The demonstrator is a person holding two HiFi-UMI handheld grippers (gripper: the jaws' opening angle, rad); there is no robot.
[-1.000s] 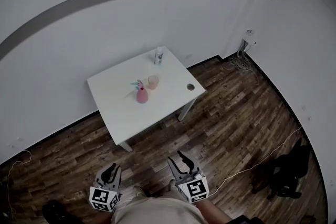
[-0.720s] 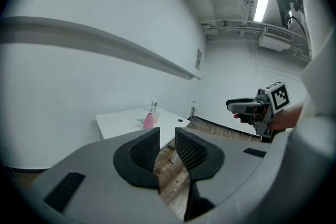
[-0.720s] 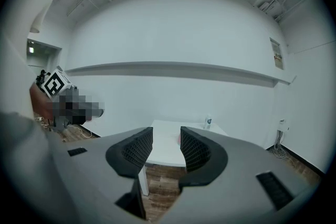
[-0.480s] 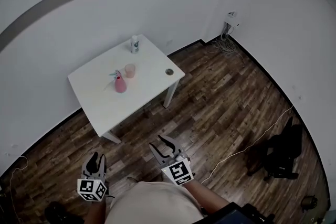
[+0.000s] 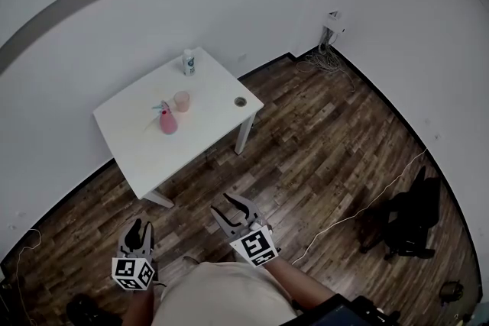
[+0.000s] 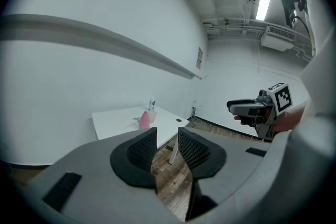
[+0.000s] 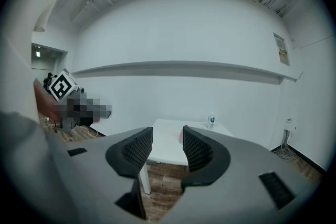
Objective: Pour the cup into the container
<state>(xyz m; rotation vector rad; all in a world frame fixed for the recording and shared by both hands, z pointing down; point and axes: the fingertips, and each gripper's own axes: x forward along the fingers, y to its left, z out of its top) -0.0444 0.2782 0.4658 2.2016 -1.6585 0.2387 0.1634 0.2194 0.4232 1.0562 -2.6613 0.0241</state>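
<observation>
Floor (image 5: 321, 156) open to table (image 5: 137, 156); spray btl (image 5: 167, 122), cup (image 5: 182, 101) mid-top.

a white worktop (image 5: 195, 137) with a smooth, matt top stands on a floor (image 5: 328, 156) of dark, grainy wood planks with a faint sheen. the walls (image 5: 114, 19) are matt white. a cup (image 5: 181, 101) looks like pale see-through plastic, a pink container (image 5: 167, 124) like smooth plastic. the right claw (image 7: 168, 139) has a matt grey plastic shell and dark pads (image 7: 198, 149) with a rough cross-hatched grain.

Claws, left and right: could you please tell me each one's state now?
Left claw: open, has just been opening, nothing in it.
Right claw: open, empty.
</observation>
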